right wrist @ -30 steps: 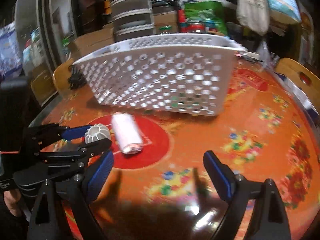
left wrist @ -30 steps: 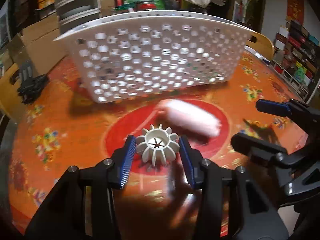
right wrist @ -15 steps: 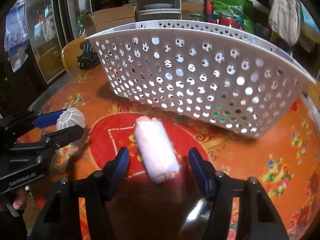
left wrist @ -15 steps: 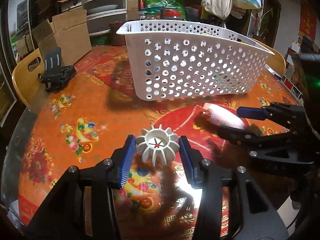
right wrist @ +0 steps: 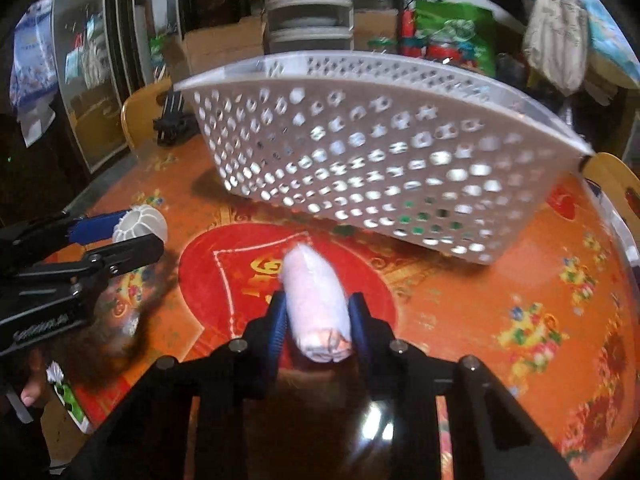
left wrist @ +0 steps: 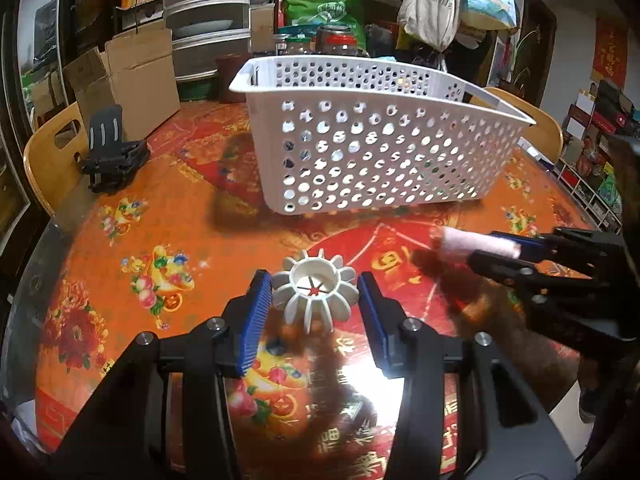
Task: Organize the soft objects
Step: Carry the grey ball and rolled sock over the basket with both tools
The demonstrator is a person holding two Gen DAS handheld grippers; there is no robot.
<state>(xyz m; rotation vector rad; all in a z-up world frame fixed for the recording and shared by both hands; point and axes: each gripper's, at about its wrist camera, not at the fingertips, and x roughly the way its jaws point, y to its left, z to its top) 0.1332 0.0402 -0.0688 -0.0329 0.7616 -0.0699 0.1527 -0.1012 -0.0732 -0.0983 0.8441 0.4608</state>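
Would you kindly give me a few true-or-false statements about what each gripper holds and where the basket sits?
1. The left gripper holds a white ribbed plastic ball. True.
2. The right gripper is empty. False: its jaws are closing on a pale pink rolled cloth.
3. The white perforated plastic basket stands on the orange patterned tablecloth. True.
4. The cloth lies inside the basket. False: it is outside, between the right gripper's fingers.
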